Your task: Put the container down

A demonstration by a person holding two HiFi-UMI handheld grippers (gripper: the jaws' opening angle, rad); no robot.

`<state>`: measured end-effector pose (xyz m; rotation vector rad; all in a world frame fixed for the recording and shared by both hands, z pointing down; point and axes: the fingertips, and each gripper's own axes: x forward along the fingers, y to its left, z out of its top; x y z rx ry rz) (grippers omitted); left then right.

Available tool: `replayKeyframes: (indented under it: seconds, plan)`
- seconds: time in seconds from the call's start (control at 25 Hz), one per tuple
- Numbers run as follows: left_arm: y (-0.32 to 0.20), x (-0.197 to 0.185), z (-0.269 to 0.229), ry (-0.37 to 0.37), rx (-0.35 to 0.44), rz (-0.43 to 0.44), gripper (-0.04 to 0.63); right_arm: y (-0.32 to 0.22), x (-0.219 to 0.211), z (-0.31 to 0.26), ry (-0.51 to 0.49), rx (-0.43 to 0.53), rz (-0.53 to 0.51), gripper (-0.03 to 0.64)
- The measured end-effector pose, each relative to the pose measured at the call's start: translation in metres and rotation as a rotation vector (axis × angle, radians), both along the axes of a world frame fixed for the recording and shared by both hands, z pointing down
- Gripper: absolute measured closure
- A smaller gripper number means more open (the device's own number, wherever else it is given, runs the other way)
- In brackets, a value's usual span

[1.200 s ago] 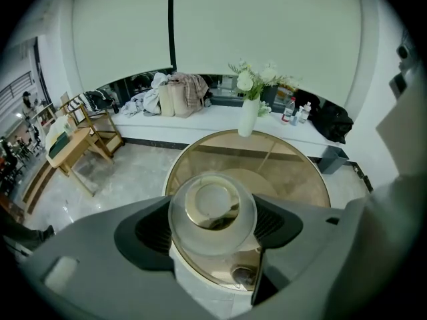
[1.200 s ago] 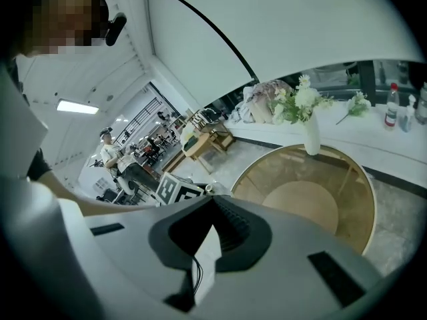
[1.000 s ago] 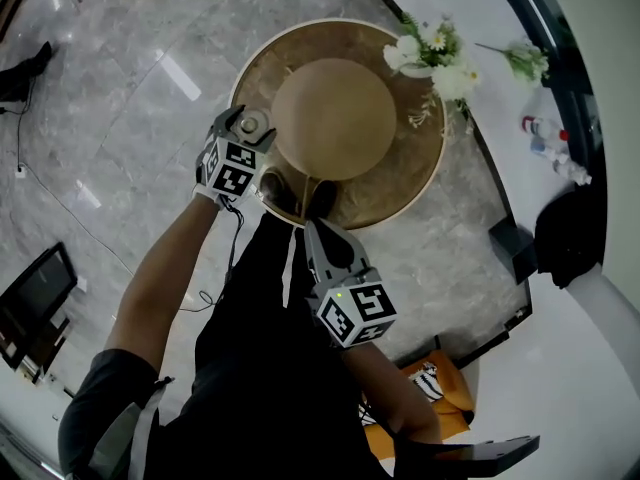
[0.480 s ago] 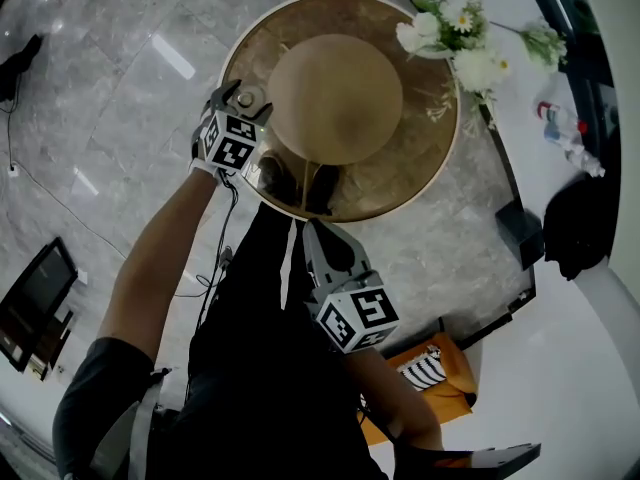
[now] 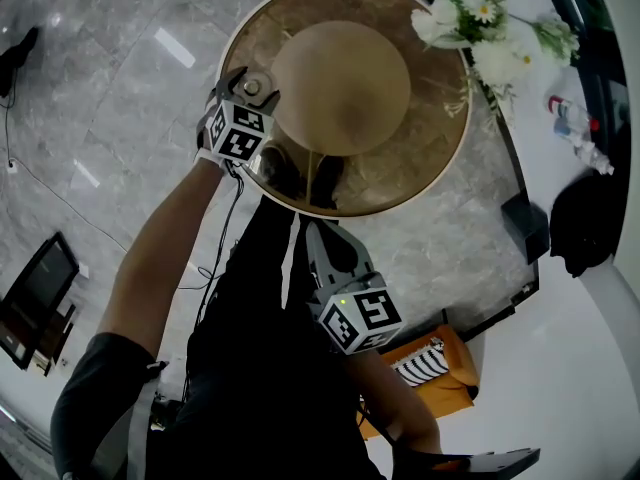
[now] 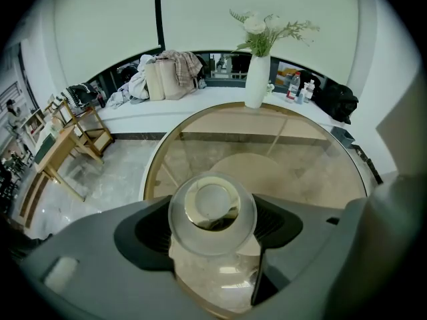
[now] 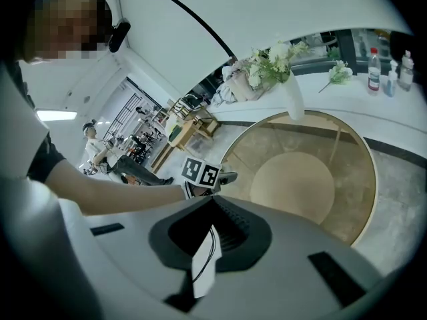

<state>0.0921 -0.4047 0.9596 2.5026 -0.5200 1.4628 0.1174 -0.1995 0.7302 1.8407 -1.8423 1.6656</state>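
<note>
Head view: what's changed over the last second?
Mostly the camera: the table and flowers slid up-frame and look bigger. The left gripper still clamps the container at the table's left edge; the right gripper stays low by the body.

Round gold-rimmed glass table (image 5: 425, 158)

Round glass table (image 5: 435, 163), white vase of flowers (image 6: 257, 79), bottles (image 5: 566, 116), black bag (image 5: 588, 218) on ledge
</note>
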Motion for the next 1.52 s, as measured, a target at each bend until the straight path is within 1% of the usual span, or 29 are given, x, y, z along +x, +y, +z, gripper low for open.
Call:
replayKeyframes:
  seconds: [0.12, 0.4, 0.56, 0.68, 0.8, 0.88, 1.04, 1.12, 1.2, 1.24, 1.32, 1.44, 1.52]
  plan:
    - [-0.001, 0.001, 0.000, 0.005, 0.001, -0.002, 0.255, -0.001, -0.003, 0.000, -0.003, 0.003, 0.002, 0.615]
    - [0.002, -0.001, 0.002, 0.008, -0.026, -0.011, 0.255, -0.004, -0.003, -0.004, 0.006, 0.012, 0.000, 0.615]
    - [0.002, -0.003, -0.005, 0.016, -0.003, -0.013, 0.253, -0.007, -0.002, -0.007, 0.012, 0.023, -0.004, 0.615]
    - [0.008, -0.009, -0.013, 0.034, -0.005, -0.025, 0.253, -0.009, -0.006, -0.008, 0.009, 0.028, -0.017, 0.615]
    - [0.022, -0.023, -0.022, 0.054, -0.030, -0.053, 0.253, -0.014, -0.008, -0.011, 0.013, 0.043, -0.030, 0.615]
    - [0.036, -0.036, -0.027, 0.062, -0.080, -0.087, 0.253, -0.018, -0.010, -0.016, 0.014, 0.060, -0.035, 0.615]
    - [0.079, -0.070, -0.045, 0.081, -0.281, -0.210, 0.253, -0.030, -0.014, -0.036, 0.025, 0.103, -0.068, 0.615]
    - [0.097, -0.084, -0.060, 0.100, -0.333, -0.267, 0.255, -0.037, -0.013, -0.049, 0.041, 0.123, -0.092, 0.615]
    - [0.111, -0.093, -0.082, 0.122, -0.365, -0.303, 0.255, -0.042, -0.010, -0.065, 0.056, 0.142, -0.105, 0.615]
    - [0.116, -0.095, -0.095, 0.137, -0.374, -0.314, 0.266, -0.045, -0.009, -0.072, 0.063, 0.151, -0.109, 0.615]
    - [0.120, -0.094, -0.126, 0.186, -0.372, -0.338, 0.329, -0.049, -0.006, -0.087, 0.076, 0.171, -0.115, 0.615]
    - [0.114, -0.086, -0.179, 0.294, -0.349, -0.396, 0.430, -0.056, -0.002, -0.109, 0.094, 0.203, -0.119, 0.615]
    - [0.105, -0.082, -0.214, 0.356, -0.323, -0.441, 0.449, -0.059, 0.000, -0.121, 0.101, 0.224, -0.119, 0.615]
